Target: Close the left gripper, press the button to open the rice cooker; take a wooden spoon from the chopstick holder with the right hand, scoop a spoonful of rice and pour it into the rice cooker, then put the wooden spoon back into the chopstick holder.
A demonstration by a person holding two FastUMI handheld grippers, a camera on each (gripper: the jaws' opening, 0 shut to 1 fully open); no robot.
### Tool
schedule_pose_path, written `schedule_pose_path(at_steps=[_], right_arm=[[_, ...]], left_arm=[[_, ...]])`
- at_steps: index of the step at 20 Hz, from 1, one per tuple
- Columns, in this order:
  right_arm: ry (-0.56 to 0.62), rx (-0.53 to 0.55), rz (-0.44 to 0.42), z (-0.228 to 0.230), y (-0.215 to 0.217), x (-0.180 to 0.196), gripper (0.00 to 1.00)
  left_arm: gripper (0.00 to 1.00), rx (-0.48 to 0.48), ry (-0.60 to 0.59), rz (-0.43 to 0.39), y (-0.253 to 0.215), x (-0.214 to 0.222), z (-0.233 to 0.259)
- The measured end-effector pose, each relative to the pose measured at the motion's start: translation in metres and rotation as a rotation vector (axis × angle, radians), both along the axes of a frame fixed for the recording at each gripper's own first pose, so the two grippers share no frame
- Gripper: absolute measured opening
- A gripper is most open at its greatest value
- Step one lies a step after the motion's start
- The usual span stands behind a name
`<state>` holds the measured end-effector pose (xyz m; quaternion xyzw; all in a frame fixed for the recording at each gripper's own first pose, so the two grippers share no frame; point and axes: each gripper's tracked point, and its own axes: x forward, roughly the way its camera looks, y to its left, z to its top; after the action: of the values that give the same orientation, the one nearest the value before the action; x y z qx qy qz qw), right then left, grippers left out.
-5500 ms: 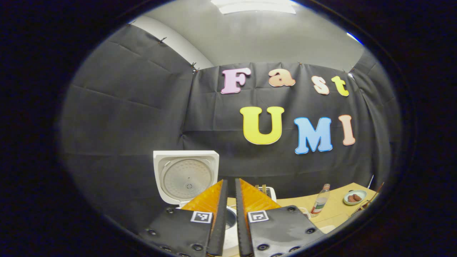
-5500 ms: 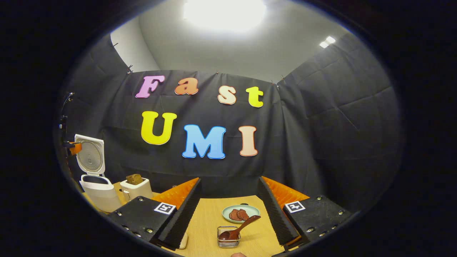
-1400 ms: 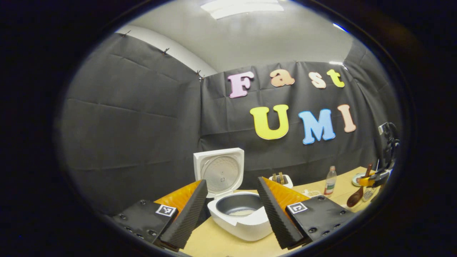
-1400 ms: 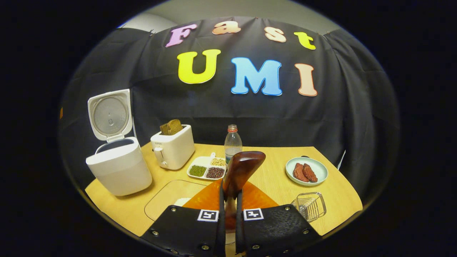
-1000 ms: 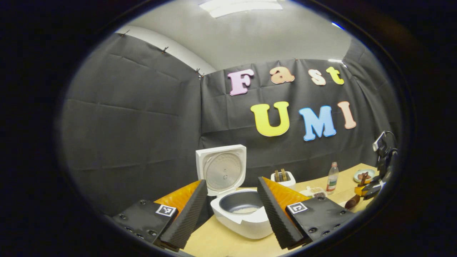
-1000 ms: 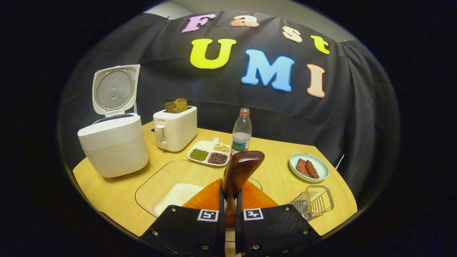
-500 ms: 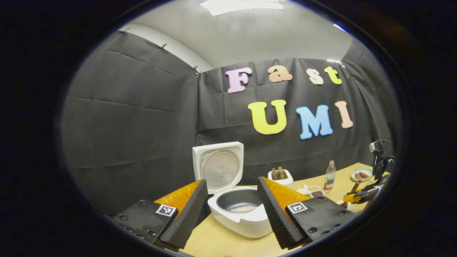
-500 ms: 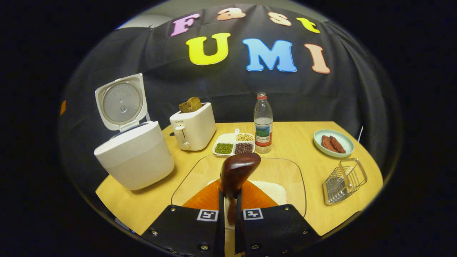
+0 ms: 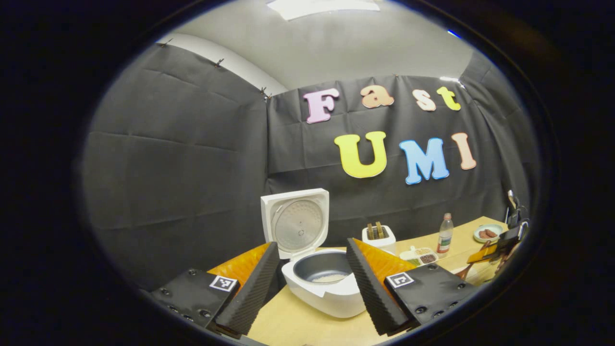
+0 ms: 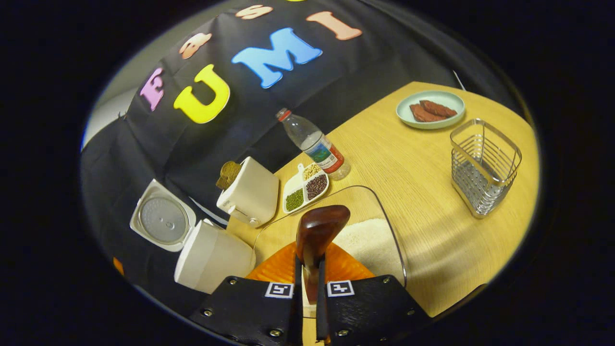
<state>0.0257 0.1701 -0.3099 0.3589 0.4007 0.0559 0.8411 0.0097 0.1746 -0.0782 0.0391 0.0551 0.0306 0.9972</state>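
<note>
The right gripper (image 10: pixel 307 283) at the bottom centre of the right gripper view has both fingers clamped on the handle of the wooden spoon (image 10: pixel 317 230), whose long axis runs straight up the frame from the jaws, the dark bowl end pointing forward over the clear glass tray (image 10: pixel 379 211). The heap of white rice (image 10: pixel 365 242) lies in that tray just right of and below the spoon's bowl, so I judge a short dip forward and down toward lower right would load it; this hand is plainly the nearer one. The left gripper (image 9: pixel 312 283), low in the left gripper view, stands with its jaws spread wide and nothing between them, framing the rice cooker (image 9: pixel 326 283), which sits with its lid (image 9: pixel 295 226) swung up and a little pale rice showing at the bottom of the grey inner pot. In the right gripper view the cooker (image 10: pixel 206 254) is at lower left, well apart from the tray's far side, so the loaded spoon would have to travel leftward. At the right edge of that view the wire chopstick holder (image 10: pixel 483 166) stands with nothing inside, near the green plate (image 10: pixel 430 110) carrying brown slices. A small divided dish (image 10: pixel 305 185) holds green, dark and pale beans, beside the toaster (image 10: pixel 250 197) with bread in it and a water bottle (image 10: pixel 314 144).
</note>
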Motion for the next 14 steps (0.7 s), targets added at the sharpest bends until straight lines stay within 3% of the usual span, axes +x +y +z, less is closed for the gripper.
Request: schedule_pose_path(at_steps=[4, 14], right_arm=[[-0.003, 0.082, -0.053, 0.012, -0.011, 0.011, 0.11], [-0.025, 0.313, -0.099, 0.066, 0.003, 0.034, 0.11]], left_arm=[[1.00, 0.011, 0.003, -0.011, -0.011, 0.001, 0.003], [0.97, 0.005, -0.010, -0.029, -0.016, -0.003, 0.010]])
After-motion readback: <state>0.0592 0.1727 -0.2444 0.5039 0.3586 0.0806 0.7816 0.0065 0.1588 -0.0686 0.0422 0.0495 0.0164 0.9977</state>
